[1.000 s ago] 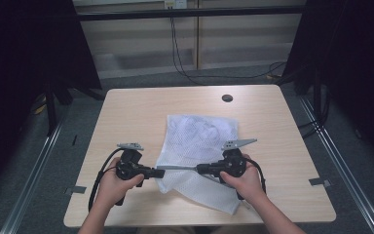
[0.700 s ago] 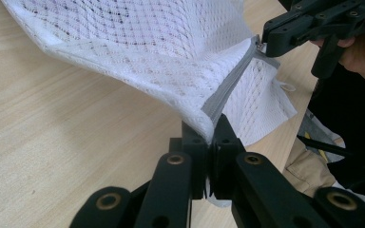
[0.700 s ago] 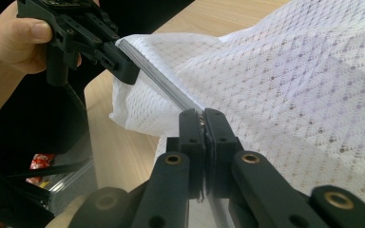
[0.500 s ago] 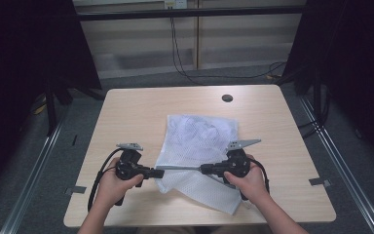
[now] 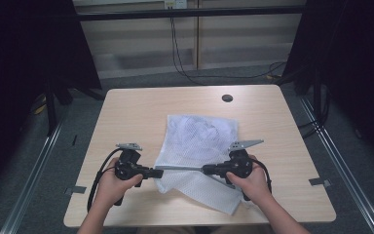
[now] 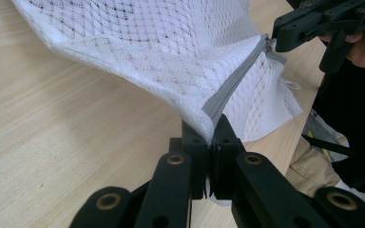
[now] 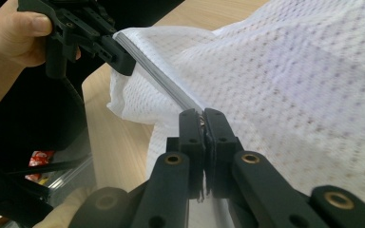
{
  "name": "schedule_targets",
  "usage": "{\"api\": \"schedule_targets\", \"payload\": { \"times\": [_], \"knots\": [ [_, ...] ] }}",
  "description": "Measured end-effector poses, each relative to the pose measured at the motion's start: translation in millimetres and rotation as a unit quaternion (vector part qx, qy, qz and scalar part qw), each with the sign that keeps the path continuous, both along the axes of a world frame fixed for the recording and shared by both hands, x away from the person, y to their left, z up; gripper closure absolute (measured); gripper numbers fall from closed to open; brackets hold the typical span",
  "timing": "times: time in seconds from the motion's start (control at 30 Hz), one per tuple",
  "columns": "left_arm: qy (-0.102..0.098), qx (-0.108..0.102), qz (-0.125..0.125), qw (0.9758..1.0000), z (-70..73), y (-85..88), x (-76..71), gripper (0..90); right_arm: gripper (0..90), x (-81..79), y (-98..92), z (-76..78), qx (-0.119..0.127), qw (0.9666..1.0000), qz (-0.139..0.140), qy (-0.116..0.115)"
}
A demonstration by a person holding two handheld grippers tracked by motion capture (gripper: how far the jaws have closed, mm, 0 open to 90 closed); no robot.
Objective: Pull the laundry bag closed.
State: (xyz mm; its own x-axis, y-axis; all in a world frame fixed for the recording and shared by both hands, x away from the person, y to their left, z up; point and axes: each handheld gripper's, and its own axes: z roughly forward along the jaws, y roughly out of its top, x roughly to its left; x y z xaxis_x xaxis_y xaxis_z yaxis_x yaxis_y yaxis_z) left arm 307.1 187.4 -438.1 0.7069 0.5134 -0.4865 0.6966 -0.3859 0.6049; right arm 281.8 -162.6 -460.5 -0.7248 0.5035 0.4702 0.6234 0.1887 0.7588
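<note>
A white mesh bag (image 5: 199, 136) lies on the wooden table (image 5: 136, 112), and its near edge is lifted. A grey zipper (image 5: 180, 167) runs taut along that edge between both grippers. My left gripper (image 5: 158, 172) is shut on the bag's left end of the zipper; in the left gripper view its jaws (image 6: 208, 130) pinch the mesh and the grey zipper (image 6: 233, 83). My right gripper (image 5: 204, 169) is shut on the zipper at its right end, and in the right gripper view its jaws (image 7: 203, 116) meet around a small metal piece on the zipper (image 7: 157, 76).
A black round grommet (image 5: 227, 98) sits in the table's far middle. Bare tabletop lies left and right of the bag. Metal rails (image 5: 34, 165) run along the floor on both sides, and cables (image 5: 185, 63) hang behind the table.
My right gripper has slid a little to the right along the zipper, so the stretch between the two grippers is longer. The left gripper has stayed put.
</note>
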Motion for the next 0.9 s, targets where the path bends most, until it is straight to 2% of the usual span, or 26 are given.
{"api": "schedule_targets", "payload": {
  "times": [0.7, 0.9],
  "knots": [
    [0.004, -0.003, 0.002, 1.0000, 0.3, -0.3, 0.0, 87.6, 87.2, -1.8, -14.7, -1.1, -0.001, 1.0000, -0.005, 0.003],
    [0.001, 0.001, -0.002, 1.0000, -0.2, 0.2, 0.6, 87.6, 87.2, -2.5, -16.5, -1.2, -0.004, 1.0000, -0.003, 0.002]
  ]
}}
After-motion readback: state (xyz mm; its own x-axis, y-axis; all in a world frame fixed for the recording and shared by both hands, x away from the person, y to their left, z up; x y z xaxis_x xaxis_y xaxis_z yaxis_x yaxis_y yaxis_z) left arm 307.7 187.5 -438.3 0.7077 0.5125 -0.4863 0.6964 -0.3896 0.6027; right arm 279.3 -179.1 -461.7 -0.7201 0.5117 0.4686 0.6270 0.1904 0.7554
